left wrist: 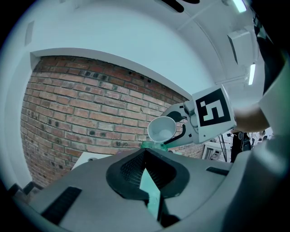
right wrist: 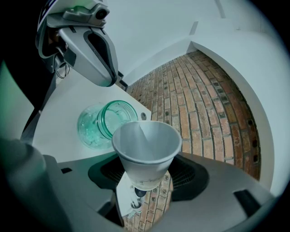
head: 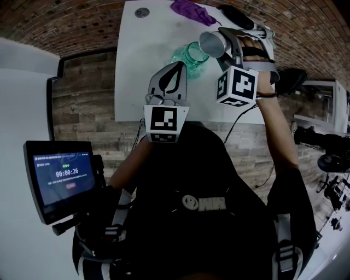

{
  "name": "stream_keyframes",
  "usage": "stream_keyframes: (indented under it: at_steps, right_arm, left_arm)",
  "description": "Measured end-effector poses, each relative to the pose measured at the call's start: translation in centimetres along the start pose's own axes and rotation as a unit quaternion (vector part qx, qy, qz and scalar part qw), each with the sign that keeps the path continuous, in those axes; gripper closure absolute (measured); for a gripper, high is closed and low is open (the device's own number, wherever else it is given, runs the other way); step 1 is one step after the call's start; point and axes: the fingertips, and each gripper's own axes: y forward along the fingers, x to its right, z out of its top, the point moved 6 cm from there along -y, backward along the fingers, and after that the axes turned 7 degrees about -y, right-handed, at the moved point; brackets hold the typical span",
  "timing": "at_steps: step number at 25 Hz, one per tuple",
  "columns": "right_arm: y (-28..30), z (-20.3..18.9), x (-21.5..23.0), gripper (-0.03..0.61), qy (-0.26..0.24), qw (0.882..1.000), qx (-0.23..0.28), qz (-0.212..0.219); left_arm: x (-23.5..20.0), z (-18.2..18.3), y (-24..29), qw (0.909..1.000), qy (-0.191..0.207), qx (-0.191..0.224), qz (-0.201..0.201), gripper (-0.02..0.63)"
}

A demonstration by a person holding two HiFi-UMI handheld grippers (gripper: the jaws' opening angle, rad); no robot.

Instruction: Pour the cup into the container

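Head view first: the right claw (head: 224,39) is clamped on the paper cup (head: 212,42) and holds it up off the white surface (head: 142,82). The cup is tipped well over. Its long axis runs from the claw out toward the teal glass container (head: 192,54), which stands on the surface just beside and below the cup's rim, on the left of it. That's the relation that matters, and to me the rim looks close to the container's mouth but not clearly over it. The left claw (head: 179,65) hovers near the container's other side, so the right one is the pouring hand. A purple cloth (head: 191,10) lies at the far edge, and a small screen (head: 61,178) sits off to the left.

Left gripper view: the left claw (left wrist: 146,156) has its tips drawn together with nothing in them. Over them I can see the container's rim (left wrist: 153,145), with the cup (left wrist: 161,129) right above it and its mouth facing this camera. Brick wall (left wrist: 90,108) and a white ceiling are behind.

Right gripper view: the jaws sit fairly wide, pressed on the cup's (right wrist: 145,152) lower body. The container (right wrist: 106,124) is ahead, lower and to the left, and I can't tell what's in either one. The left claw (right wrist: 90,50) hangs beyond it.
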Motion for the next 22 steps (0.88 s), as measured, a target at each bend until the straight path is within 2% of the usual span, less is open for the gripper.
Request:
stream_keyframes:
  at_steps: [22]
  right_arm:
    - [-0.19,0.17,0.07,0.291,-0.014,1.000,-0.002,-0.008]
  left_arm:
    - [0.24,0.12,0.12,1.0000,-0.003,0.002,-0.002,0.614]
